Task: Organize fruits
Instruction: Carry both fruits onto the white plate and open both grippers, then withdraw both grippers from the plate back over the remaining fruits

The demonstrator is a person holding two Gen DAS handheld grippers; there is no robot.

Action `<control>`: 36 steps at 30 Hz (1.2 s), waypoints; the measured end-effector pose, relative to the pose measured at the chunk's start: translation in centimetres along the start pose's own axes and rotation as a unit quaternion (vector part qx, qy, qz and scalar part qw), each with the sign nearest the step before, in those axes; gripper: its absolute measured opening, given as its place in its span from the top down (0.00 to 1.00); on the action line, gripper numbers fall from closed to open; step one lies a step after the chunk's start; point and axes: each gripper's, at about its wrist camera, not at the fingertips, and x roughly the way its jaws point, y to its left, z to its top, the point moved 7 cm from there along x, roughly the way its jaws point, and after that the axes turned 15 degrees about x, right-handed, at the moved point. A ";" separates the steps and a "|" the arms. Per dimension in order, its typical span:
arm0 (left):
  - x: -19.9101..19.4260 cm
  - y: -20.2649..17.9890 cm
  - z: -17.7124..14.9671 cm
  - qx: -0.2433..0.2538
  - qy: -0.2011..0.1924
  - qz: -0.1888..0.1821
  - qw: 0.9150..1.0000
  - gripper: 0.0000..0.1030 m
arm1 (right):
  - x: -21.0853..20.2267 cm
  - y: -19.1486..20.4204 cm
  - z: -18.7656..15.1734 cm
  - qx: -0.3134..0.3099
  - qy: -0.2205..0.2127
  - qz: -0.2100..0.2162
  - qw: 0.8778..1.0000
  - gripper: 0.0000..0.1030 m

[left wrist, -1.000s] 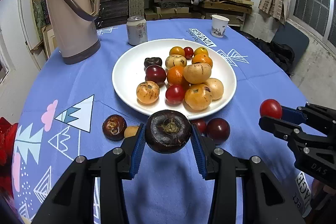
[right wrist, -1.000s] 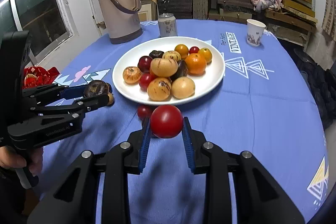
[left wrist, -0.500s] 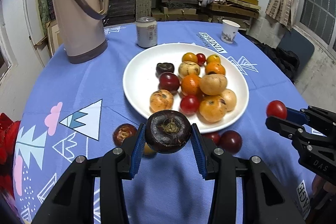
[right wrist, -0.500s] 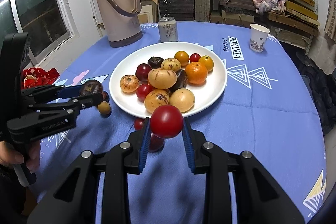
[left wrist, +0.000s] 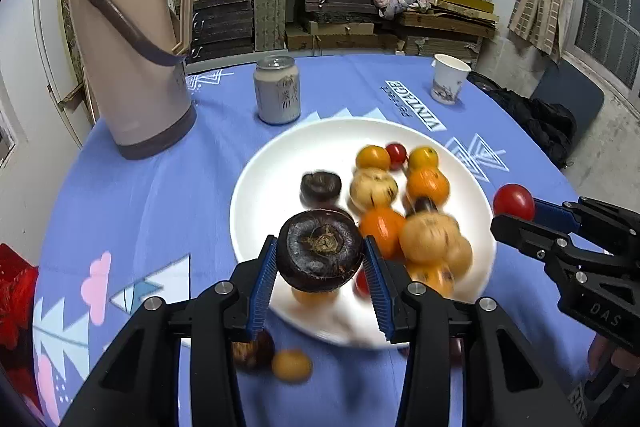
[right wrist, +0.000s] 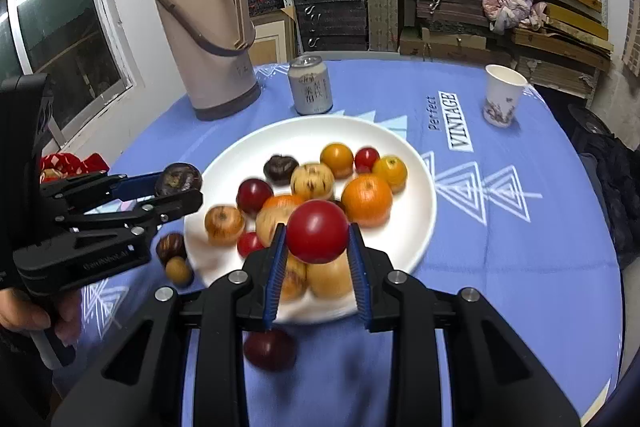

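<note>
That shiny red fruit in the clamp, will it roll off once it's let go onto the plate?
Probably: the red fruit looks round and smooth, so it may roll until it meets the piled fruit on the white plate. Its glossy skin could slip between the right gripper's pads.

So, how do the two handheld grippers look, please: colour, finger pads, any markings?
Both the left gripper and the right gripper are matte black, angular frames with silver screw heads and ribbed blue pads. Pale lettering marks their sides: "DAS" shows on the right one; the left's is blurred.

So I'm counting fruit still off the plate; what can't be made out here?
- Left wrist view: fruit near the white plate's front rim is motion-blurred and hidden behind the left gripper.
- Right wrist view: right gripper covers the plate's near fruit; the dark red fruit below is blurred.
</note>
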 end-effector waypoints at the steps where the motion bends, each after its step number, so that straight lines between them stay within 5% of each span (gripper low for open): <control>1: 0.4 0.3 0.5 -0.002 0.000 0.000 1.000 0.58 | 0.5 0.0 0.6 0.001 -0.001 0.001 1.000 0.71; 11: 5.4 1.5 1.7 -0.026 0.030 -0.003 0.999 0.58 | 6.1 -0.6 3.9 0.042 0.018 0.009 0.999 0.69; 14: 6.2 1.3 1.2 -0.022 0.040 -0.001 0.999 0.54 | 6.6 -0.7 3.7 0.044 0.017 0.013 0.999 0.62; 17: 5.9 1.4 1.1 -0.013 0.032 0.013 0.999 0.40 | 6.5 -1.0 3.4 0.048 0.017 0.015 0.999 0.59; 36: 0.6 -1.0 -0.3 0.002 0.009 0.021 1.000 0.33 | 1.1 -0.9 1.2 0.074 0.003 0.049 0.996 0.48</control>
